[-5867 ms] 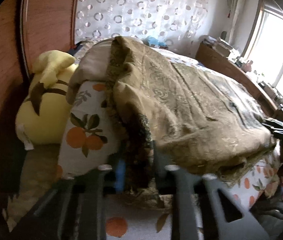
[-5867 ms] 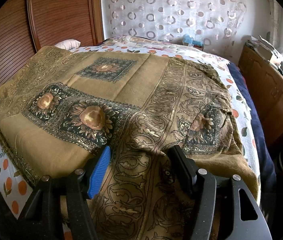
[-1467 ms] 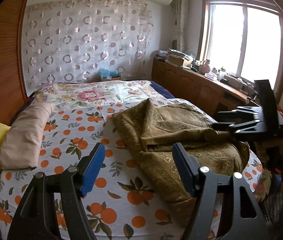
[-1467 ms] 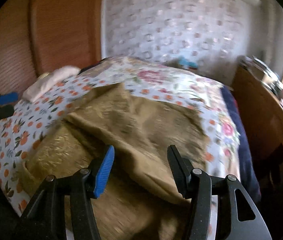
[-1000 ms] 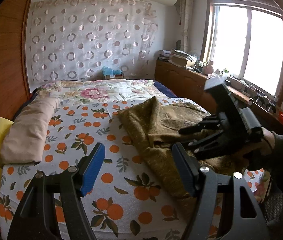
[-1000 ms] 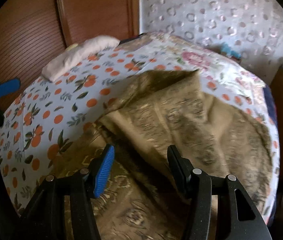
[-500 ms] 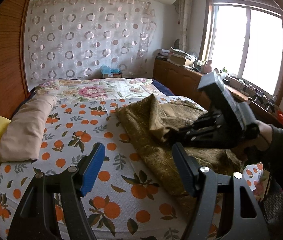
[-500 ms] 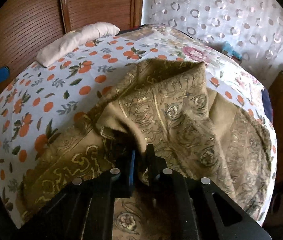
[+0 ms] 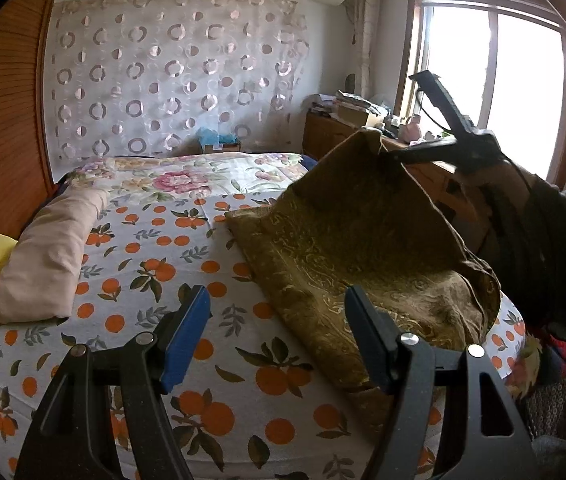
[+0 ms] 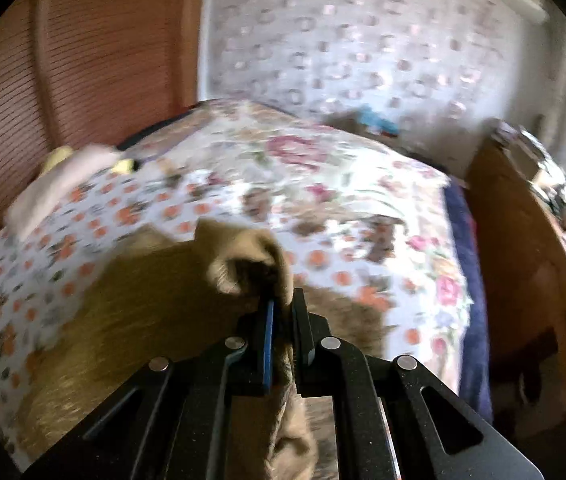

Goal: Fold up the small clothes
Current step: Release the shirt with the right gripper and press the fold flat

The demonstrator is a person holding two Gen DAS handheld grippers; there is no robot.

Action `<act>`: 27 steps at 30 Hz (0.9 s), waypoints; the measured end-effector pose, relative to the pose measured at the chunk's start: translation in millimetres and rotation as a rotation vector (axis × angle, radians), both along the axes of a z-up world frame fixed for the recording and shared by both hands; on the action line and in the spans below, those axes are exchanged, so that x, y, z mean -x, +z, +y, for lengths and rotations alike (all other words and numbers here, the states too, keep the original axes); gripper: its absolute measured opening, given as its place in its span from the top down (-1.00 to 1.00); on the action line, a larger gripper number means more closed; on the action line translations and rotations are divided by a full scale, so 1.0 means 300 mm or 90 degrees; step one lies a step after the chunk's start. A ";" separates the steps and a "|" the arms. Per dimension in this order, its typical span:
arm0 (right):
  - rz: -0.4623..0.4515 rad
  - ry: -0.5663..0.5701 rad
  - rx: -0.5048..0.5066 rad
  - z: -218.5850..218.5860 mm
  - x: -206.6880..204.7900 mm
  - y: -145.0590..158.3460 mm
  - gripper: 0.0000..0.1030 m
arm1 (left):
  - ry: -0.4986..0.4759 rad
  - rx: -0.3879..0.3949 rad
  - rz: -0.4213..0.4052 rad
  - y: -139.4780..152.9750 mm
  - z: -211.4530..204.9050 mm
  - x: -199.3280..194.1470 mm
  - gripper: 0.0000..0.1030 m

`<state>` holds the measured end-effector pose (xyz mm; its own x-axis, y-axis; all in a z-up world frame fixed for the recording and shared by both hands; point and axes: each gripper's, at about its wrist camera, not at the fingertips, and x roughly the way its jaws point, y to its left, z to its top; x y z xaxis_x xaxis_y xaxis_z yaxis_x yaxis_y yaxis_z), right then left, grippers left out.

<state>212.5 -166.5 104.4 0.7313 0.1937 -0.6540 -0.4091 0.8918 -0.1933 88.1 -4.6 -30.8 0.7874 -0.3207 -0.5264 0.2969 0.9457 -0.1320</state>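
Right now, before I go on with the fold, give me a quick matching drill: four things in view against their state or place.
Things:
1. left tool
2. right tool
3. brown patterned cloth
4. beige pillow

States or places:
A. lies along the bed's edge by the wooden headboard
B. open, nothing between its fingers
C. one corner lifted off the bed, the rest lying on the orange-print sheet
D. shut on a pinch of fabric

Pairs: 1-B, 2-D, 3-C, 4-A
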 end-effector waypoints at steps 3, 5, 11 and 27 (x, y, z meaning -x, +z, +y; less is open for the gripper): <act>-0.007 -0.083 0.004 -0.053 -0.074 -0.017 0.85 | -0.003 -0.002 0.003 -0.005 -0.005 -0.002 -0.37; -0.012 -0.177 0.029 -0.079 -0.119 -0.051 0.85 | -0.003 -0.005 0.006 -0.008 -0.007 -0.003 -0.37; 0.013 -0.215 -0.010 -0.117 -0.108 -0.107 0.38 | -0.011 -0.010 0.013 -0.012 -0.023 0.002 -0.37; 0.028 -0.080 -0.044 -0.253 0.241 -0.118 0.38 | -0.033 -0.021 0.036 -0.042 -0.069 -0.006 -0.37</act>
